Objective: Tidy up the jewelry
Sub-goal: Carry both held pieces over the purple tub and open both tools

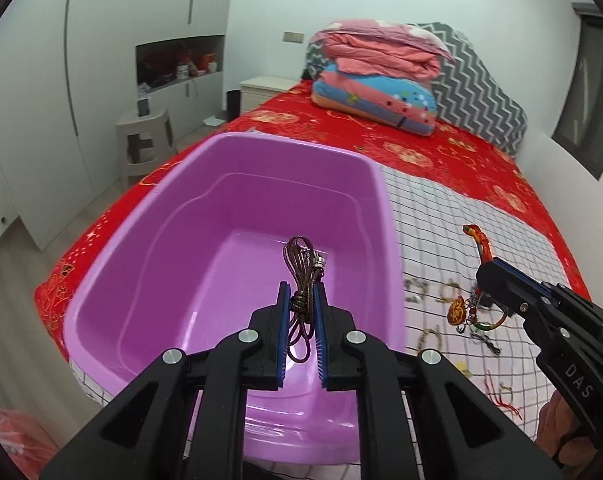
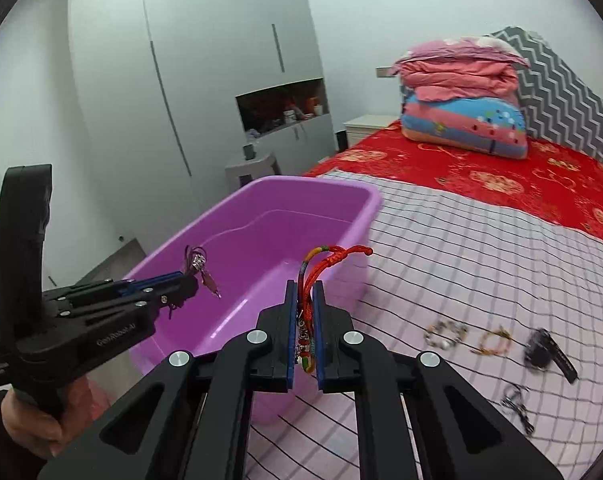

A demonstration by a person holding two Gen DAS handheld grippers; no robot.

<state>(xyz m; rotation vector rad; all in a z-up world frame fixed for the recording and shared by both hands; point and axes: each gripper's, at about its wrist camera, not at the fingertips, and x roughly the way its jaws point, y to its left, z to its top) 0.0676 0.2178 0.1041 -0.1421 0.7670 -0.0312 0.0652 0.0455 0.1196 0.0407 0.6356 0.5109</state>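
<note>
A purple plastic tub (image 1: 341,164) stands on the bed; it also shows in the right wrist view (image 2: 357,216). My left gripper (image 1: 302,294) is shut on a brown cord necklace (image 1: 301,264) and holds it above the tub's inside; from the right wrist view it is at the left (image 2: 189,276). My right gripper (image 2: 304,292) is shut on a red braided bracelet (image 2: 325,258) with charms, just right of the tub's near corner; in the left wrist view it is at the right (image 1: 487,280) with the bracelet (image 1: 479,240) sticking up.
Several loose bracelets (image 2: 445,334) (image 2: 495,342) and a dark item (image 2: 541,350) lie on the checked cloth (image 2: 481,248). More jewelry lies right of the tub (image 1: 457,312). Folded quilts (image 1: 381,72) sit at the bed's head on the red sheet (image 1: 421,148).
</note>
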